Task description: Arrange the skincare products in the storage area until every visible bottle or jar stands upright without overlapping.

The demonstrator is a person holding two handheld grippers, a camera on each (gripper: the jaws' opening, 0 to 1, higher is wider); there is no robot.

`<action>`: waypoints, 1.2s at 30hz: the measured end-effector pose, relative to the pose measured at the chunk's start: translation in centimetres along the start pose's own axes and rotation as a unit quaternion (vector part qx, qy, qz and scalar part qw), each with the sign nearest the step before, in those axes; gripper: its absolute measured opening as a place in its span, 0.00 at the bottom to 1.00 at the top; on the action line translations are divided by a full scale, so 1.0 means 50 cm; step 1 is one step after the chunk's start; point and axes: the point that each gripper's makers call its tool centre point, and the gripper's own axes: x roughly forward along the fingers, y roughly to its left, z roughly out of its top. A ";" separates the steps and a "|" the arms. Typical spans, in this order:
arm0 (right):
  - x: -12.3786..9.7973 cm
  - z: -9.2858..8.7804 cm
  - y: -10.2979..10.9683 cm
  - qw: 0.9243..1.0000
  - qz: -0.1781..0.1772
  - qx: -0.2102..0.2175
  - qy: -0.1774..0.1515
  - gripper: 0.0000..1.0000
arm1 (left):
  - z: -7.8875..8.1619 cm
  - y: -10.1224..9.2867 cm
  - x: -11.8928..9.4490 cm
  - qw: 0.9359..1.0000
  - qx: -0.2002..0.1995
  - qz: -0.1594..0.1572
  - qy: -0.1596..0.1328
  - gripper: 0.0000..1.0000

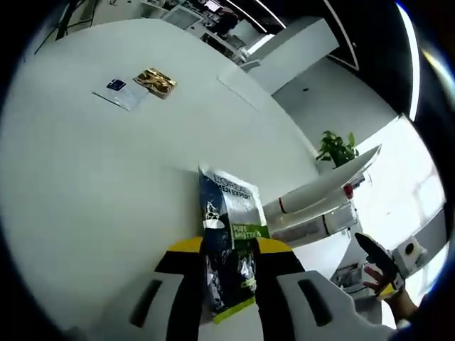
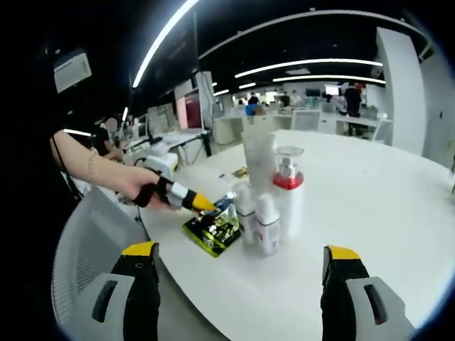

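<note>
My left gripper is shut on a flat dark-blue, white and green sachet, which sticks out forward over the white table. In the right gripper view the same gripper, held in a person's hand, has the sachet low over the table beside the bottles. There stand a tall white tube, a pump bottle with a red collar and two small white bottles, all upright and close together. My right gripper is wide open, short of them.
A gold packet and a blue-and-white card lie far across the table. The bottle group shows at the right, with a potted plant beyond. A grey mesh chair stands at the table's near left edge.
</note>
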 end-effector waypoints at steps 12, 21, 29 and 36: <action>0.000 -0.002 -0.001 1.000 -0.001 -0.001 0.002 0.99 | 0.006 -0.016 -0.004 1.000 0.005 0.001 -0.007 0.20; 0.000 -0.005 -0.002 1.000 -0.002 0.000 0.005 0.99 | 0.008 -0.024 -0.013 1.000 0.017 0.007 -0.008 0.21; 0.001 -0.005 -0.001 1.000 -0.003 -0.001 0.005 0.99 | -0.042 -0.070 -0.011 0.987 0.154 -0.021 0.038 0.18; 0.001 -0.006 0.000 1.000 -0.004 -0.003 0.008 0.99 | -0.069 -0.067 0.005 0.922 0.378 -0.017 0.081 0.24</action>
